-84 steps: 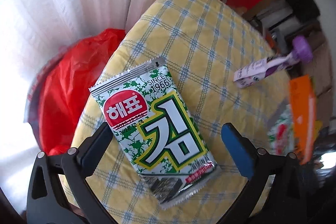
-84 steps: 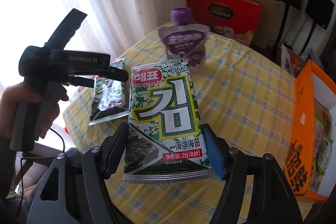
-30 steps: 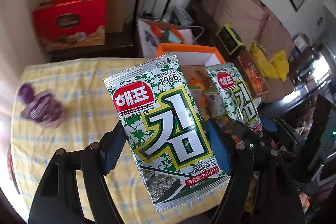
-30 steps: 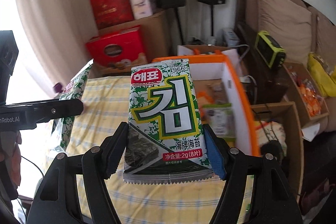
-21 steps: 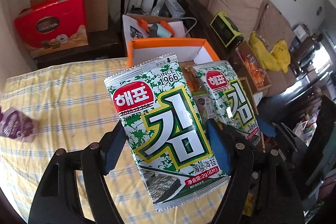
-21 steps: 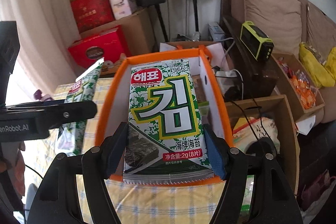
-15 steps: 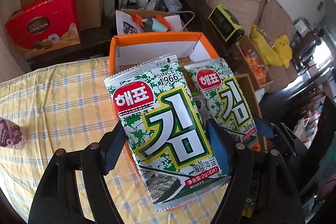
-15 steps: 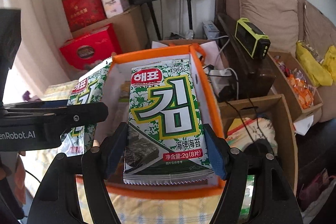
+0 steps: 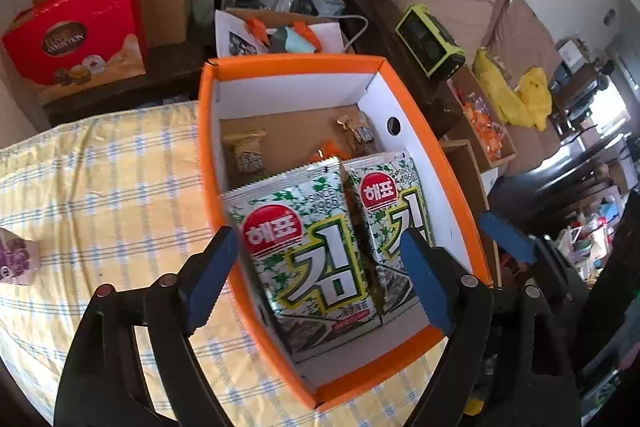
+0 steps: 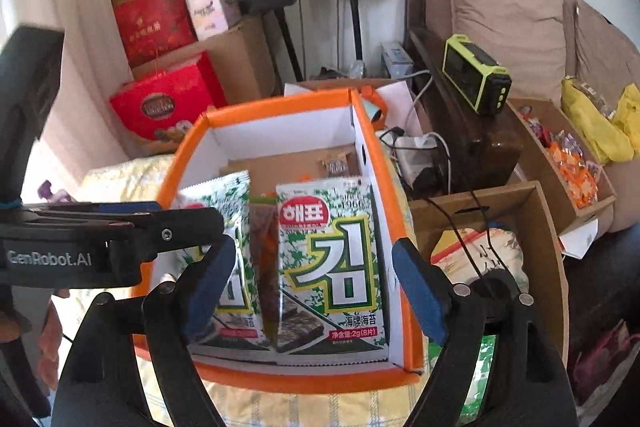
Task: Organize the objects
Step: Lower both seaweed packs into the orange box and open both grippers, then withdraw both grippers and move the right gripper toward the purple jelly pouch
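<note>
In the left wrist view, the left hand-held gripper hangs over the orange box with its blue pads spread wide, grasping nothing; two seaweed packets lie side by side inside the box, the left seaweed packet between the pads and the right seaweed packet at its 3 o'clock, touching it. Small wrapped snacks sit toward 12 o'clock on the box floor. The box rests on the yellow checked bench. In the right wrist view, the right hand-held gripper is likewise released, pads apart, above the right seaweed packet by the box's 3 o'clock wall, the left hand-held gripper reaching in from 9 o'clock
</note>
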`<state>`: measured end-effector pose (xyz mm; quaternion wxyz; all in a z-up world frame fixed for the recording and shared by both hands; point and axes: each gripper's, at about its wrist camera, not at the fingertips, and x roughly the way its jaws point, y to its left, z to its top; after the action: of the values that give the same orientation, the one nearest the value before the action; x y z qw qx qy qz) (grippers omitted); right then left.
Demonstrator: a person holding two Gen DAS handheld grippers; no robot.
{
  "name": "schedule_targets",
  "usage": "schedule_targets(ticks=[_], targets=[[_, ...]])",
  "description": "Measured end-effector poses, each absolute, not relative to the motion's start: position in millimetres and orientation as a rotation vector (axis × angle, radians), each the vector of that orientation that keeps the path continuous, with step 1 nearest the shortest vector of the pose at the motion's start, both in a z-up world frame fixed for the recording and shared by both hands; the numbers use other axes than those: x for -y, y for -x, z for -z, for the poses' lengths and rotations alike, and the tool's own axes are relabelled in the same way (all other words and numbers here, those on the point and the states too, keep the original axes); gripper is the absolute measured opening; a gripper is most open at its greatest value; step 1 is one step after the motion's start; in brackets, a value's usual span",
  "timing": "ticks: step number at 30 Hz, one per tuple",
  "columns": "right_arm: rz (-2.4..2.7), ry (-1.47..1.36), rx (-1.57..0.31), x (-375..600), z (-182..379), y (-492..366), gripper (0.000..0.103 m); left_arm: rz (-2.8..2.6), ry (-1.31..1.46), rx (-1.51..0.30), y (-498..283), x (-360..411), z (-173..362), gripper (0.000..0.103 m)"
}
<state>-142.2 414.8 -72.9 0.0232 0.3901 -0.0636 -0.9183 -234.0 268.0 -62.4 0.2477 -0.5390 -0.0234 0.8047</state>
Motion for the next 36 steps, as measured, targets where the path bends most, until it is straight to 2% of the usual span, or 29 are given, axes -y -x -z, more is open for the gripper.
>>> schedule_targets(ticks=[2, 14, 17, 19, 21, 27, 36], targets=[[2.850, -1.204, 0.179, -413, 67, 142, 0.084, -2.218, 1.447, 0.058, 230, -261, 56, 0.090], [2.846, -1.185, 0.094, -377, 47, 142, 0.087, -2.354, 1.403, 0.040, 219, -195, 37, 0.093], [2.841, -1.178, 0.066, -362, 45, 143, 0.091, -2.390, 1.398, 0.042, 219, -176, 33, 0.093], [2.834, -1.172, 0.059, -354, 43, 143, 0.099, -2.405, 1.399, 0.057, 220, -163, 32, 0.093], [2.818, -1.159, 0.064, -345, 42, 144, 0.103, -2.431, 1.388, 0.074, 218, -150, 29, 0.103], [2.772, -1.146, 0.077, -321, 38, 147, 0.103, -2.518, 1.323, 0.031, 210, -114, 20, 0.103], [2.715, -1.144, -0.006, -276, 36, 152, 0.103, -2.599, 1.306, 0.080, 208, -54, 16, 0.103]])
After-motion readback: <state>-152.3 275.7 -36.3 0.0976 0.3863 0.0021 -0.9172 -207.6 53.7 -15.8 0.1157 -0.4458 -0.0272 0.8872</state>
